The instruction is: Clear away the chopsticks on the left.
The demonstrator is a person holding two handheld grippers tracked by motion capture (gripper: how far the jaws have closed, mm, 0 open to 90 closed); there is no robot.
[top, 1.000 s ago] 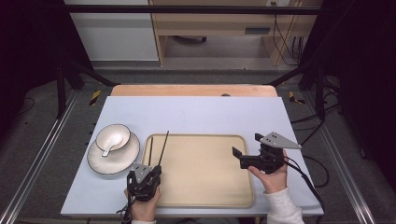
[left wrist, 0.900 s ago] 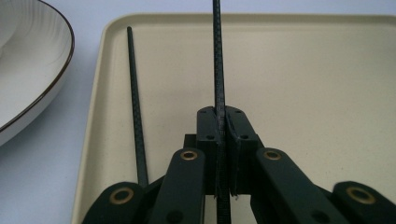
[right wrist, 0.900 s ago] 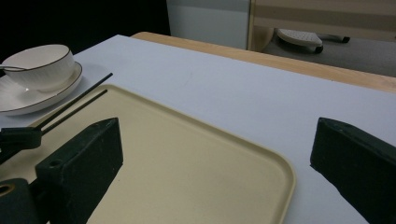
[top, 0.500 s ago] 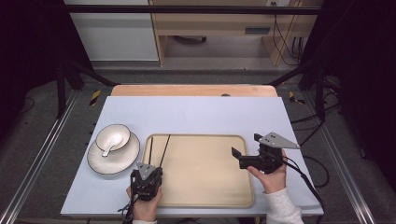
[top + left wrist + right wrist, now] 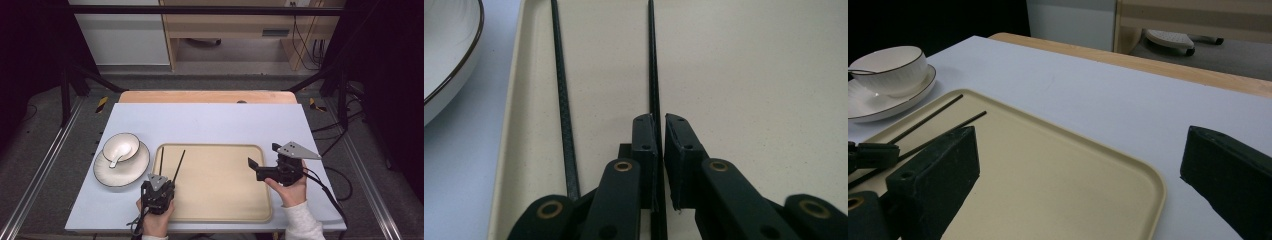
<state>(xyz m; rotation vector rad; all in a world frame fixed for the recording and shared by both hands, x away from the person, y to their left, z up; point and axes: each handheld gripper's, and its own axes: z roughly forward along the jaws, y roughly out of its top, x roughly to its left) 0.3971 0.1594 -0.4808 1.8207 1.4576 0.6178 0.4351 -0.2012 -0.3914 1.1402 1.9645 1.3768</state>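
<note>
Left tool [image 5: 168, 176] pinching 1 chopstick [image 5: 652, 75], other chopstick [image 5: 562, 95] shifted

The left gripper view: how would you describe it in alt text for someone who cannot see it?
Black tongs rise from the bottom, nearly closed around one thin black chopstick lying on a beige tray. A second chopstick lies on the tray to its left, free of the tongs. The dark-rimmed edge of a white plate sits at the upper left, on a pale blue table surface.

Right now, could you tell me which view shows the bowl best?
The high view: the whole bowl sits on its plate, spoon inside. The right gripper view shows its side, far left; the left gripper view gives a white rim I cannot identify.
</note>
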